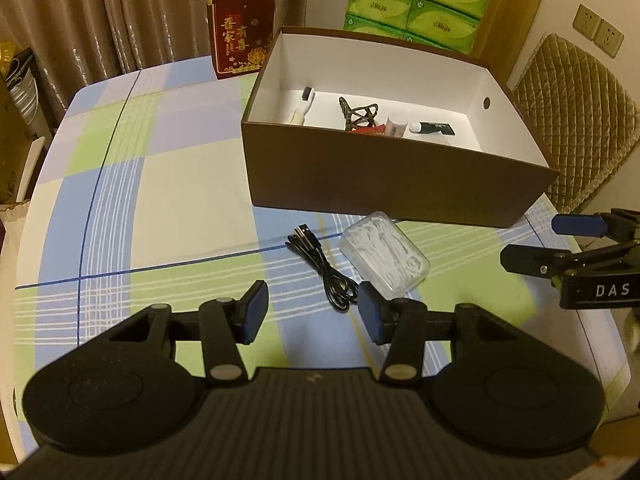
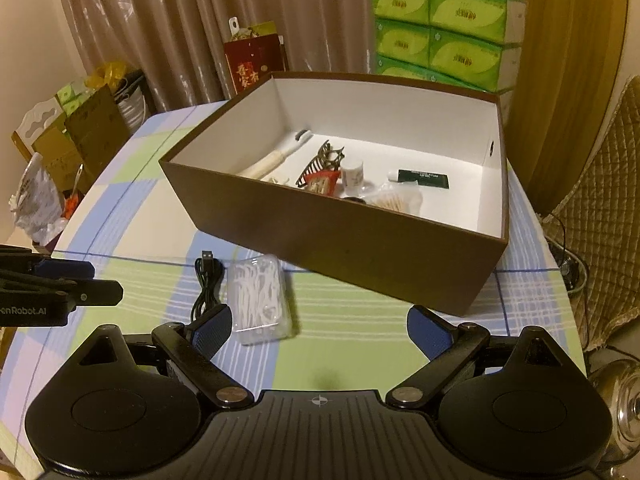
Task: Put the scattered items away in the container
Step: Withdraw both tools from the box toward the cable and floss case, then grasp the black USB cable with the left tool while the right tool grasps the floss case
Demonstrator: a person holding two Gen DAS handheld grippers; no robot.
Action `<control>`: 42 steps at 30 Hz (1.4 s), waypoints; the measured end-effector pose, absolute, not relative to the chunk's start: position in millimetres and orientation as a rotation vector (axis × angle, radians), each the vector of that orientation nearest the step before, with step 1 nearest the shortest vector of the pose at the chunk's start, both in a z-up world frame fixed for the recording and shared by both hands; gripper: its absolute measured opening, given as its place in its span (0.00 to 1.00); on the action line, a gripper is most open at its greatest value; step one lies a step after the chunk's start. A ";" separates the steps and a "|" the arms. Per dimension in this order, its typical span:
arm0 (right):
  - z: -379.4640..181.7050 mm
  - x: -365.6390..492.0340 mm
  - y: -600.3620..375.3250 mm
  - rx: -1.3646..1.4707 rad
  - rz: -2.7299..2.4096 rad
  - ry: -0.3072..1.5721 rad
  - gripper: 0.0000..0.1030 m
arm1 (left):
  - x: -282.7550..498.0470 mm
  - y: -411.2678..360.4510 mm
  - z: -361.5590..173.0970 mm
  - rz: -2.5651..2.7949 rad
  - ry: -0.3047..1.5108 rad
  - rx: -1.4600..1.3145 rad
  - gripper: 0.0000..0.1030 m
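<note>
My left gripper point(image 1: 310, 312) has its fingers point(image 1: 252, 310) partly open, with nothing between them; both blue pads hang clear above the checked surface point(image 1: 160, 184). Just ahead of the right-hand finger of this gripper lies the black USB cable point(image 1: 324, 264), loosely coiled. Its lower loops are partly hidden behind that finger. Just right of the cable, and touching it or nearly so, lies the clear case of floss picks point(image 1: 386, 256); its near corner is also hidden behind the same finger.

My right gripper point(image 2: 320, 330) has its fingers point(image 2: 430, 334) spread wide and holds nothing. The floss case sits just inside the left-hand finger of this gripper, beyond the tip, and is not gripped. The cable lies to the left of that finger, its lower end hidden behind it.

Ahead of both grippers stands the brown box point(image 1: 400, 176), open at the top, white inside. It already contains a toothbrush point(image 2: 276, 156), a brown hair clip point(image 2: 324, 160), a small white bottle point(image 2: 353, 176), a dark tube point(image 2: 422, 179) and a red packet point(image 2: 320, 184). The box's near wall cuts off the lower parts of these items; a pale bundle beside the bottle is too blurred to identify.
</note>
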State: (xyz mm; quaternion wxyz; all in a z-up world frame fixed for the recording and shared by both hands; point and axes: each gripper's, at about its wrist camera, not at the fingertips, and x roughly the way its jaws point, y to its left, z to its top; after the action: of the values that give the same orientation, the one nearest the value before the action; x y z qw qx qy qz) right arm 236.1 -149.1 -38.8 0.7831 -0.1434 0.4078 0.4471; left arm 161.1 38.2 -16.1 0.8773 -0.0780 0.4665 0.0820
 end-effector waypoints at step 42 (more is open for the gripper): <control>-112.3 276.7 -125.4 -0.227 0.922 1.043 0.75 | 227.7 54.8 -99.8 0.101 1.069 -0.293 0.25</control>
State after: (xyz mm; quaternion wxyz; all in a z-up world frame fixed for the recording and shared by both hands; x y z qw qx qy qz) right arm 276.7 -125.4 -112.3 0.7614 -0.1045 0.4794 0.4236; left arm 227.7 54.8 -99.8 0.8491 -0.1390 0.5074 0.0478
